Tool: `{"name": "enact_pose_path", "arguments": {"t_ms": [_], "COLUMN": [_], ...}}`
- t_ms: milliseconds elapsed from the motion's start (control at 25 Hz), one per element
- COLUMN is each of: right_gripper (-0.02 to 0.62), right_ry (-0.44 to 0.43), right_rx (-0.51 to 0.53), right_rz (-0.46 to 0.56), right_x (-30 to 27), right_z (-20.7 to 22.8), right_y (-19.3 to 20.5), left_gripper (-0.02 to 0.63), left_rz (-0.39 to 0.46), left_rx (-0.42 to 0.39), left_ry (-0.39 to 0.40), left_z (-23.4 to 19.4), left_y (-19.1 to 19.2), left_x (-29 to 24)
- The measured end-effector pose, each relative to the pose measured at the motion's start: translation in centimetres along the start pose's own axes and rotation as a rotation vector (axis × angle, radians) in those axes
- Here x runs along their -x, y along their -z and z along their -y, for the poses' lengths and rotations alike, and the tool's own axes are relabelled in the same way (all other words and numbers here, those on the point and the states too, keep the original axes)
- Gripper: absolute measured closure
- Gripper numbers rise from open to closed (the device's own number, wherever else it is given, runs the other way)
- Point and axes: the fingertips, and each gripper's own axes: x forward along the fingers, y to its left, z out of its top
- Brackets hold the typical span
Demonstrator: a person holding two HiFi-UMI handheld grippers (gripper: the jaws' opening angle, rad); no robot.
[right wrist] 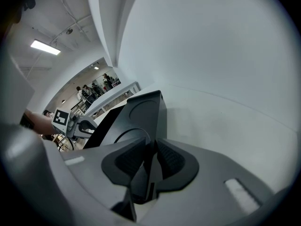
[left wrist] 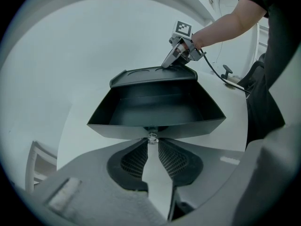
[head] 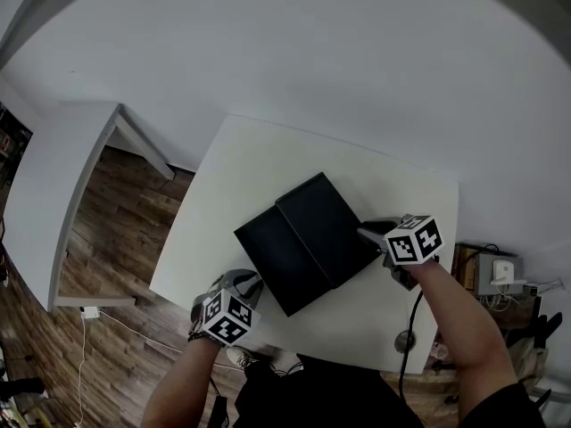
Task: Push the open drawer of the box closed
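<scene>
A black box (head: pixel 332 221) lies on the white table (head: pixel 268 159), its drawer (head: pixel 284 259) pulled out toward me. In the left gripper view the drawer (left wrist: pixel 155 109) gapes empty, and a small clear knob (left wrist: pixel 151 136) on its front sits between the tips of my left gripper (left wrist: pixel 151 141), which pinch it. From above, the left gripper (head: pixel 246 281) stands at the drawer's front. My right gripper (head: pixel 368 232) is at the box's right side, shut on the box's edge (right wrist: pixel 141 109); its pads (right wrist: pixel 169 159) clamp the black wall. The right gripper (left wrist: pixel 170 61) also shows behind the box.
A second white table (head: pixel 53 185) stands to the left over wooden floor (head: pixel 116 230). A white wall runs behind the table. A cable and a small round fitting (head: pixel 406 340) sit at the table's near right edge. People (right wrist: pixel 94 88) stand far off.
</scene>
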Motion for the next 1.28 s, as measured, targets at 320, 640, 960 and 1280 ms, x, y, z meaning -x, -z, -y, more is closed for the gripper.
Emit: {"name": "enact_pose_path", "arguments": {"t_ms": [320, 640, 960, 1280], "right_gripper": [0.512, 0.512, 0.512, 0.512], "right_ry": [-0.003, -0.009, -0.01, -0.01], "right_rx": [-0.002, -0.006, -0.01, -0.008], "right_rz": [0.005, 0.005, 0.009, 0.009], "right_x": [-0.2, -0.3, -0.3, -0.3], "right_z": [-0.1, -0.2, -0.4, -0.6], "right_y": [-0.1, -0.1, -0.2, -0.3], "left_gripper": [0.535, 0.535, 0.537, 0.537], "left_rz": [-0.007, -0.006, 0.039, 0.052], "left_rx": [0.018, 0.058, 0.081, 0.081], "left_ry": [0.003, 0.021, 0.03, 0.03], "left_z": [-0.2, -0.2, -0.2, -0.5], "left_y": [0.1, 0.1, -1.2, -1.8], "left_x": [0.1, 0.2, 0.4, 0.3]}}
